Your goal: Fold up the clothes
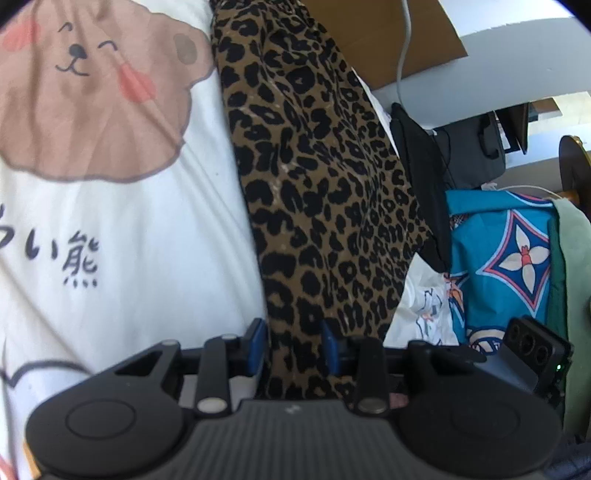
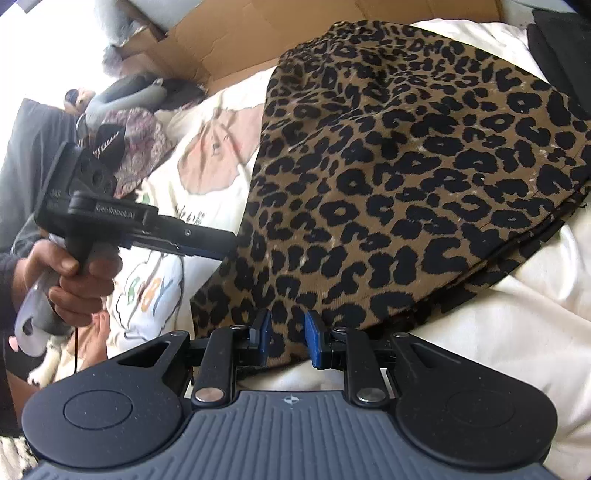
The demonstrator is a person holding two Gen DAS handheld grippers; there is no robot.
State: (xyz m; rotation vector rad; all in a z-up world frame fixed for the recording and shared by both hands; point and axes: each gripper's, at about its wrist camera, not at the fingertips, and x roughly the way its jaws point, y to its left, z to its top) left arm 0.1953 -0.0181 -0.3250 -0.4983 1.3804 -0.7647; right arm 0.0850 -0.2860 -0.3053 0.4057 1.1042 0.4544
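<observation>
A leopard-print garment (image 1: 317, 184) lies across a white bear-print sheet (image 1: 110, 229). In the left wrist view it runs from the top down into my left gripper (image 1: 293, 347), whose blue fingers (image 1: 255, 343) are shut on a bunched strip of it. In the right wrist view the garment (image 2: 406, 166) is folded into a broad layered shape. Its near corner sits between the blue pads of my right gripper (image 2: 288, 336), which is shut on it. My left gripper (image 2: 231, 245), held by a hand (image 2: 81, 280), pinches the garment's left edge.
Cardboard (image 2: 258, 33) stands behind the bed. A teal patterned cloth (image 1: 509, 251), a green cloth (image 1: 572, 258) and black bags (image 1: 476, 155) lie to the right. A grey neck pillow (image 2: 122, 96) and a paisley cloth (image 2: 144, 147) sit at the far left. White bedding (image 2: 517, 325) spreads at the right.
</observation>
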